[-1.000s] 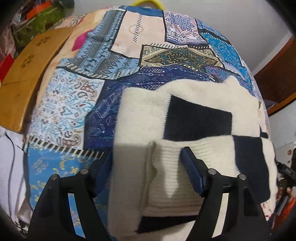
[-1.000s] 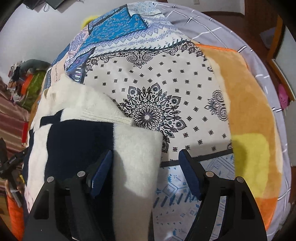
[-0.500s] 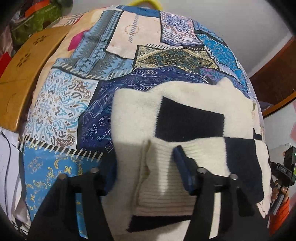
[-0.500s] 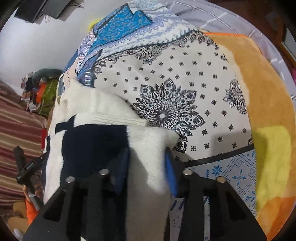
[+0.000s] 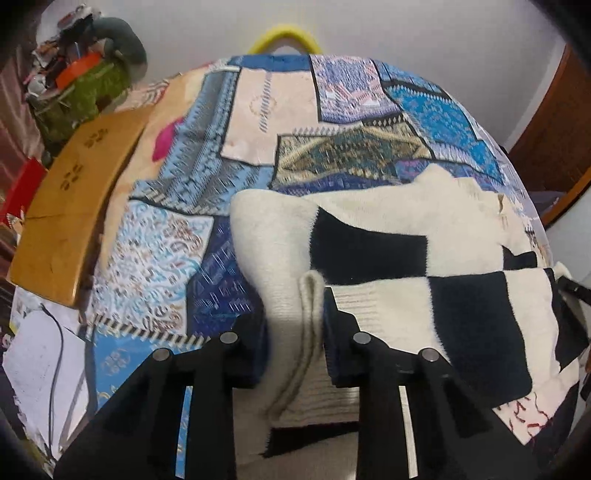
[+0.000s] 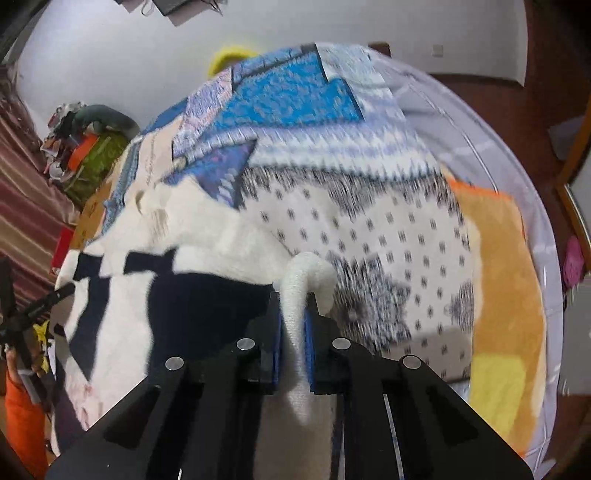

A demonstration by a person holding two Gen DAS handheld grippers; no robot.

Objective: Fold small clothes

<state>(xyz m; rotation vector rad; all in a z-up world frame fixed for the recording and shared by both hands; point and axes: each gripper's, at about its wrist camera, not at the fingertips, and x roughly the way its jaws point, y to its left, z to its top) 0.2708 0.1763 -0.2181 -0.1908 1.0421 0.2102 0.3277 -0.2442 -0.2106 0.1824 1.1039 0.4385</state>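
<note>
A fluffy cream-white knitted garment with large navy-black blocks [image 5: 369, 254] lies on a bed, over a patchwork bedspread in blue, beige and white printed panels [image 5: 258, 122]. It occupies the near part of the bed, close to both cameras, and its near edge is raised into two pinched folds.

In the left wrist view, the left gripper [image 5: 295, 332] has a thick cream fold of the garment, with a ribbed hem, standing between its blue pads. The jaws are closing, and both pads already touch the cloth on each side. The gripper points steeply down at the bed.

In the right wrist view, the right gripper [image 6: 293, 325] is closed tight on a narrow cream corner of the same garment [image 6: 207, 266]. The cloth curls up above the pads like a small hook and hangs down below them. This view is blurred.

To the right of the garment, the bedspread [image 6: 388, 229] shows a white panel with small black motifs. Further right lies a soft orange and yellow blanket [image 6: 506, 295]. On the left side of the bed, a curved wooden board [image 5: 70, 206] rests at the edge. Behind it there is a pile of mixed things with a green cloth [image 5: 85, 88]. A yellow ring-shaped object [image 5: 284, 35] shows behind the far end of the bed, against the white wall.
</note>
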